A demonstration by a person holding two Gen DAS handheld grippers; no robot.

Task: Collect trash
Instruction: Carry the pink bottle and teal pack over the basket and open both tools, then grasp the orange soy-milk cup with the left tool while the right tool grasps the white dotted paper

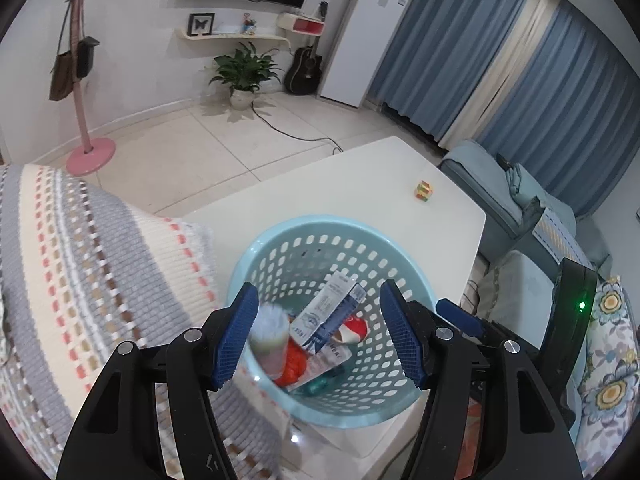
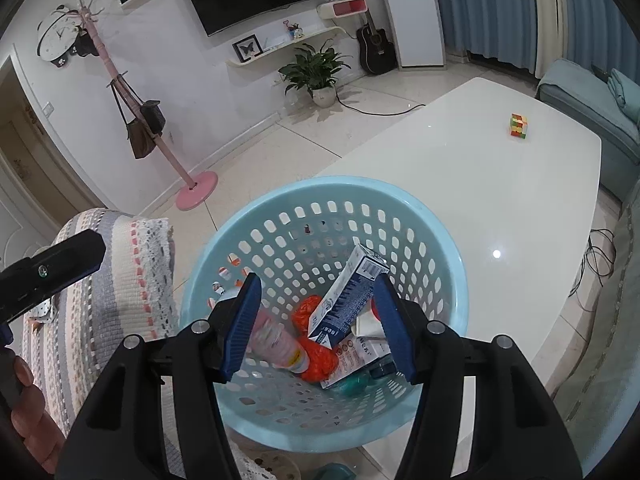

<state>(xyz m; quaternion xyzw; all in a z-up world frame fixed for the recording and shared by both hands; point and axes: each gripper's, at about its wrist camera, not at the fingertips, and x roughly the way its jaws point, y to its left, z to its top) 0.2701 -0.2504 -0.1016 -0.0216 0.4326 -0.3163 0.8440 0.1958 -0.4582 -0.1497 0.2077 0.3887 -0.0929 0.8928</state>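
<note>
A light blue perforated basket (image 1: pixel 320 225) (image 2: pixel 360 189) stands on the white table (image 1: pixel 360 184) (image 2: pixel 480 184). Inside it lie a blue-and-white carton (image 1: pixel 332 312) (image 2: pixel 348 300), an orange wrapper (image 1: pixel 294 360) (image 2: pixel 316 356) and a red-and-white piece (image 1: pixel 354 330). My left gripper (image 1: pixel 320 336) hangs open over the basket, with a blurred pale cup (image 1: pixel 270 340) beside its left pad. My right gripper (image 2: pixel 316 328) is open over the same basket, and a blurred pinkish tube (image 2: pixel 276 344) lies by its left pad. Neither item is pinched.
A striped knitted cushion (image 1: pixel 80 260) (image 2: pixel 112 264) presses against the basket's left side. A small multicoloured cube (image 1: pixel 425 192) (image 2: pixel 519 125) sits far out on the table. A blue sofa (image 1: pixel 500 188) lies to the right, a pink coat stand (image 2: pixel 196 190) on the tiled floor.
</note>
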